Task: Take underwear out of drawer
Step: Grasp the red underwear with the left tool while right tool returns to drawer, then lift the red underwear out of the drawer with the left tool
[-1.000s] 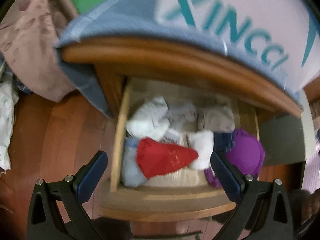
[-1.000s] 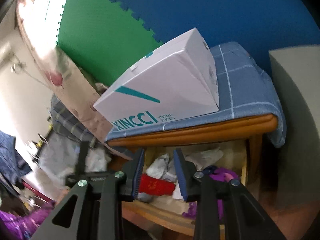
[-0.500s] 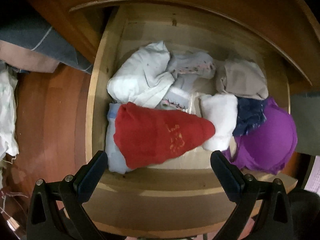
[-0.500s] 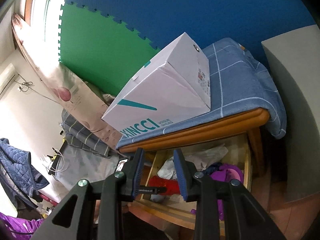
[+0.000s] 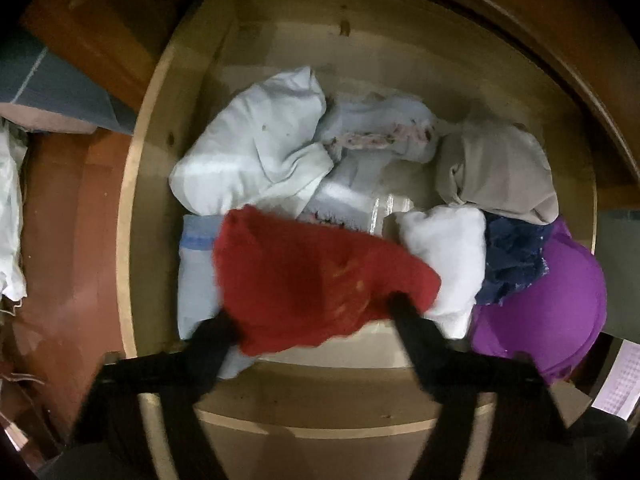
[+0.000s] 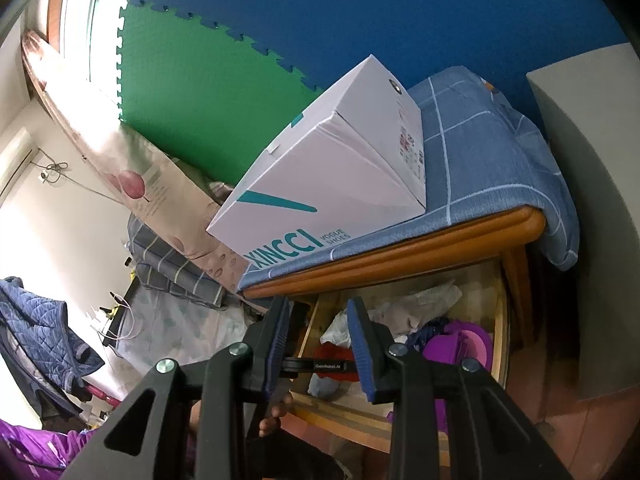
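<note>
Closing left gripper [image 5: 316,312] on crumpled red cotton underwear [image 5: 316,276] lying between its jaws inside open wooden drawer [image 5: 132,216]; grip unconfirmed. Next: pinching firmly, lifting straight up. Right gripper [image 6: 320,344] hovering part-open, empty.

Blue [image 6: 400,4] and green foam mats [image 6: 192,80] line the wall beside a bright window [image 6: 80,20], above reddish wooden floor [image 5: 68,240].
</note>
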Action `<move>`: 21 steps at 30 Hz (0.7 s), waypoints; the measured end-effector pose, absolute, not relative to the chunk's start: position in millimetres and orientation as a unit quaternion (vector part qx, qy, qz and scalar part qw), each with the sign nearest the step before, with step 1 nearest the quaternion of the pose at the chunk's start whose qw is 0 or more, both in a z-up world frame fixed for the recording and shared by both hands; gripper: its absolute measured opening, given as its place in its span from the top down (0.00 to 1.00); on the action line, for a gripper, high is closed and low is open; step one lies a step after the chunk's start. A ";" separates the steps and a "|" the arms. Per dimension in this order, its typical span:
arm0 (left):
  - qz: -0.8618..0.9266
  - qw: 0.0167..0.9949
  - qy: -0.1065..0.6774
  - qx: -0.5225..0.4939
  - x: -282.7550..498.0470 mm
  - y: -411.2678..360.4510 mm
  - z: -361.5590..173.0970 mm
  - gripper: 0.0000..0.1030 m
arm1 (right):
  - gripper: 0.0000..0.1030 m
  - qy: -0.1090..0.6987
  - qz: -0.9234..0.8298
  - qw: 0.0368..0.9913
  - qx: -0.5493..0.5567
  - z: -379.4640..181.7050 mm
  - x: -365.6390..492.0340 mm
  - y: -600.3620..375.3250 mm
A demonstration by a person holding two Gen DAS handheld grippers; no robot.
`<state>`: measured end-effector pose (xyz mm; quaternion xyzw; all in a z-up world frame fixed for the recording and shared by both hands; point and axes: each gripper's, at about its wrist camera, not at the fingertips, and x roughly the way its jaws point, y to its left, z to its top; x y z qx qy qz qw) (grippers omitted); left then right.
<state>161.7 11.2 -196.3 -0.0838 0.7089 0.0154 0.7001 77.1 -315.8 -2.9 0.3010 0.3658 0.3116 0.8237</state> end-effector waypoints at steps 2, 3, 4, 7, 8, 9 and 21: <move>0.010 0.703 0.705 -0.090 157.9 16.4 -198.6 0.61 | 0.69 0.368 0.310 0.824 0.299 -3.2 77.5 -314.4; 0.009 0.704 0.704 -0.095 156.9 18.7 -200.0 0.63 | 0.69 0.369 0.309 0.825 0.297 -3.4 77.7 -313.6; 0.007 0.705 0.702 -0.100 156.2 20.7 -201.5 0.67 | 0.69 0.370 0.309 0.825 0.296 -3.6 78.0 -313.1; 0.000 0.720 0.688 -0.091 151.4 21.8 -192.0 0.77 | 0.69 0.372 0.303 0.828 0.291 -4.2 78.5 -312.6; -0.002 0.727 0.680 -0.091 148.4 22.4 -186.5 0.78 | 0.69 0.374 0.297 0.830 0.289 -5.0 78.8 -313.6; -0.003 0.738 0.668 -0.092 143.8 23.5 -177.6 0.78 | 0.69 0.376 0.294 0.830 0.289 -6.2 79.2 -314.8; -0.054 0.820 0.557 -0.116 89.4 39.4 -81.6 0.78 | 0.69 0.493 0.254 0.796 0.243 -51.2 95.2 -294.5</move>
